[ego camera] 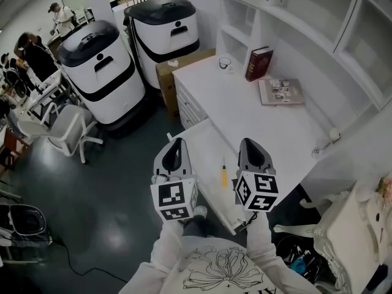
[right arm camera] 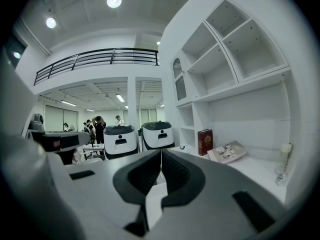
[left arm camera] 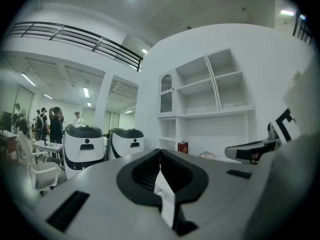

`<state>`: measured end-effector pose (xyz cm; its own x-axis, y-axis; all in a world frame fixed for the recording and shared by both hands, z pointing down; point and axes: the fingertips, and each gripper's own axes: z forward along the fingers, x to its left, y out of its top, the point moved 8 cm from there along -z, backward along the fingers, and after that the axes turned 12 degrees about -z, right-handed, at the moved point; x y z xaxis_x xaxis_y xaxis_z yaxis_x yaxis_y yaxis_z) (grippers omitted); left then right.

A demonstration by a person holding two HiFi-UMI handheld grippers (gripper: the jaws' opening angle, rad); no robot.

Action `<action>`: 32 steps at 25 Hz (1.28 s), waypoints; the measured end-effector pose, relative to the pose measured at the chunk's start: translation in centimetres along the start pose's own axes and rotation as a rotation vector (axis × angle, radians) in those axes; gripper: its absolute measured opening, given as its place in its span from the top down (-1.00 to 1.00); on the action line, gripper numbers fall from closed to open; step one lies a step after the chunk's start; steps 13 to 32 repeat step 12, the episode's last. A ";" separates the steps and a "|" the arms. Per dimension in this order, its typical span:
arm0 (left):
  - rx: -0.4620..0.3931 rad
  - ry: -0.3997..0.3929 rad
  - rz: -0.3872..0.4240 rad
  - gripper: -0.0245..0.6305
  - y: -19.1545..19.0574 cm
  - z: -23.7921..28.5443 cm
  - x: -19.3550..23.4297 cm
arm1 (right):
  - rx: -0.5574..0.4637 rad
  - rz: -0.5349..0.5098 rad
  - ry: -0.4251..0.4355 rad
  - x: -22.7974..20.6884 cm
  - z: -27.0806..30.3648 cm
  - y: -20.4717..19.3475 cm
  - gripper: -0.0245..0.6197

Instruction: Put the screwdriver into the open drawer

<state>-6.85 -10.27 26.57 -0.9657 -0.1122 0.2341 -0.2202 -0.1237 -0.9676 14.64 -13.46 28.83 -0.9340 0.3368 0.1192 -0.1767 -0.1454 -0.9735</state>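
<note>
A screwdriver (ego camera: pixel 224 175) with a yellow handle lies inside the open white drawer (ego camera: pixel 205 146) pulled out from the desk (ego camera: pixel 257 115). It rests between my two grippers in the head view, and neither one touches it. My left gripper (ego camera: pixel 176 144) hangs over the drawer's left edge, its jaws (left arm camera: pixel 160 154) shut with nothing between them. On the other side, my right gripper (ego camera: pixel 250 143) is above the drawer's right part, its jaws (right arm camera: pixel 161 154) likewise shut and empty. Neither gripper view shows the screwdriver.
On the desk stand a red book (ego camera: pixel 258 63), an open booklet (ego camera: pixel 280 91) and a small glass (ego camera: pixel 225 62). Two large white machines (ego camera: pixel 101 72) and a cardboard box (ego camera: pixel 168 72) stand to the left. An ornate white chair (ego camera: pixel 343 225) is at the right. People stand far off.
</note>
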 end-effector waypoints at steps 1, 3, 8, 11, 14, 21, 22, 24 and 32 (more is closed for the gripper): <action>0.000 0.000 -0.001 0.91 0.0 0.0 0.0 | 0.001 -0.001 0.000 0.0 0.0 0.0 0.91; 0.000 -0.001 -0.002 0.91 -0.1 -0.1 0.0 | 0.002 -0.001 0.000 0.1 -0.1 -0.1 0.91; 0.002 -0.004 -0.001 0.91 -0.2 0.1 -0.1 | 0.008 0.001 0.000 0.0 0.0 -0.3 0.91; 0.005 -0.006 -0.002 0.91 -0.3 0.3 0.2 | 0.012 0.003 -0.001 0.1 0.3 -0.4 0.91; 0.006 -0.006 -0.002 0.91 -0.3 0.4 0.3 | 0.013 0.003 -0.001 0.2 0.4 -0.4 0.91; 0.006 -0.006 -0.002 0.91 -0.3 0.4 0.3 | 0.013 0.003 -0.001 0.2 0.4 -0.4 0.91; 0.006 -0.006 -0.002 0.91 -0.3 0.4 0.3 | 0.013 0.003 -0.001 0.2 0.4 -0.4 0.91; 0.006 -0.006 -0.002 0.91 -0.3 0.4 0.3 | 0.013 0.003 -0.001 0.2 0.4 -0.4 0.91; 0.006 -0.006 -0.002 0.91 -0.3 0.4 0.3 | 0.013 0.003 -0.001 0.2 0.4 -0.4 0.91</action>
